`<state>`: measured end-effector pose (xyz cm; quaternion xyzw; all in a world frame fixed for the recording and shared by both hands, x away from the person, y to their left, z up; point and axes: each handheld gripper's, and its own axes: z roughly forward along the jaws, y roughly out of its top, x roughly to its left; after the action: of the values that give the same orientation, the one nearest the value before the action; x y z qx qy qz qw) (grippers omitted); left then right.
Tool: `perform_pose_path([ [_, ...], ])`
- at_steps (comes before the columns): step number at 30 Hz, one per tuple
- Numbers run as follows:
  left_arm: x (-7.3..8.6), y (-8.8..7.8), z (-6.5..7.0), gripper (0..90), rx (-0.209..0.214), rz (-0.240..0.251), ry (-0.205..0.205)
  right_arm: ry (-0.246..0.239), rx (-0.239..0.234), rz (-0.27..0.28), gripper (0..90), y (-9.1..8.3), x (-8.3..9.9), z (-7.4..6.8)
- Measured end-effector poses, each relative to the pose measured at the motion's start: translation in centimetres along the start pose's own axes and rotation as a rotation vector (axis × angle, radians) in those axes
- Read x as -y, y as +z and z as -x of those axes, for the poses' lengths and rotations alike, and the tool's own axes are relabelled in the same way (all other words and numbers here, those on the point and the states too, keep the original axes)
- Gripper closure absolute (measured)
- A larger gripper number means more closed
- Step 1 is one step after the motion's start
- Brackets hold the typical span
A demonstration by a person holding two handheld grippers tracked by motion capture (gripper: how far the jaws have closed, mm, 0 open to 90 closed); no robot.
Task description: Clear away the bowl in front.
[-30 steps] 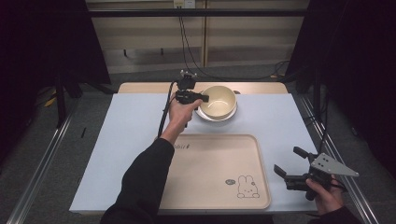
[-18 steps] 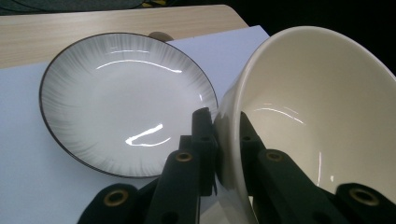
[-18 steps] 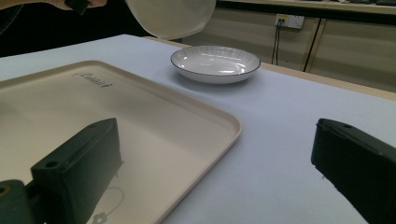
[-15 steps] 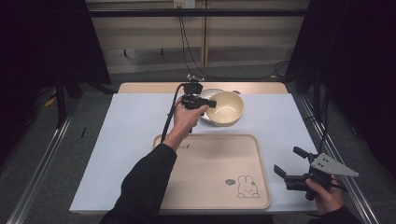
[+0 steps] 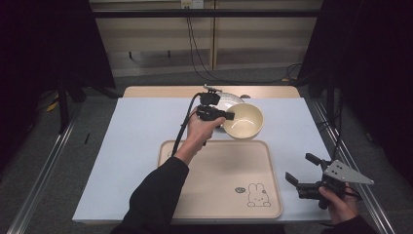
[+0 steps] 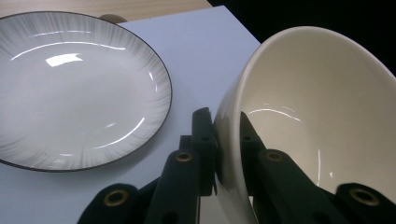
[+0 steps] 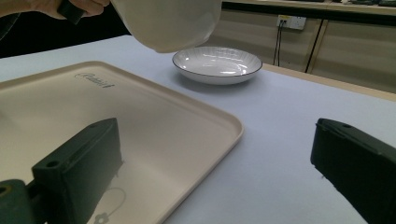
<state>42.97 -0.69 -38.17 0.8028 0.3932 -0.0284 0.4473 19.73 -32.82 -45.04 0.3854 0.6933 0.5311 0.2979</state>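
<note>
now the left tongs (image 5: 229,116) are clamped on the near rim of the cream bowl (image 5: 243,120), one jaw inside the wall and one outside, holding it tilted in the air between the striped plate (image 7: 217,64) and the far edge of the tray (image 5: 221,204). best to level it and lower it slowly, since a one-sided rim grip could let it swing. the right tongs (image 5: 304,176) wait with jaws apart beside the tray on the desk (image 5: 131,146).

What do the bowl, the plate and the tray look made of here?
Bowl: likely glazed ceramic, cream and glossy, with sharp highlights and a thick rim. Plate: probably glazed ceramic too, white with fine grey streaks and a dark rim. Tray: apparently matte beige plastic, with a rabbit print.
</note>
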Motion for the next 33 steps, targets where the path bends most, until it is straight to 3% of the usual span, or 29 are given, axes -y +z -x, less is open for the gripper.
perform_pose_path([
  [13,1.1,2.7,1.7,83.3,0.030,-0.057,0.026,-0.005,0.000,0.001,1.7,0.0,0.0,0.0],
  [18,1.5,3.9,2.2,83.3,0.022,-0.082,0.041,-0.006,0.000,0.001,1.7,0.0,0.0,0.0],
  [27,2.1,6.0,2.2,83.3,0.010,-0.108,0.023,-0.008,0.000,0.001,1.7,0.0,0.0,0.0],
  [28,2.2,6.1,2.0,83.3,0.008,-0.133,0.049,-0.008,0.000,0.002,1.7,0.0,0.0,0.0],
  [32,2.5,6.7,2.1,83.3,-0.007,-0.148,0.061,-0.006,-0.005,0.002,1.7,0.0,0.0,0.0],
  [33,2.8,7.1,2.0,83.3,0.000,-0.146,0.039,-0.007,-0.001,0.002,1.7,0.0,0.0,0.0],
])
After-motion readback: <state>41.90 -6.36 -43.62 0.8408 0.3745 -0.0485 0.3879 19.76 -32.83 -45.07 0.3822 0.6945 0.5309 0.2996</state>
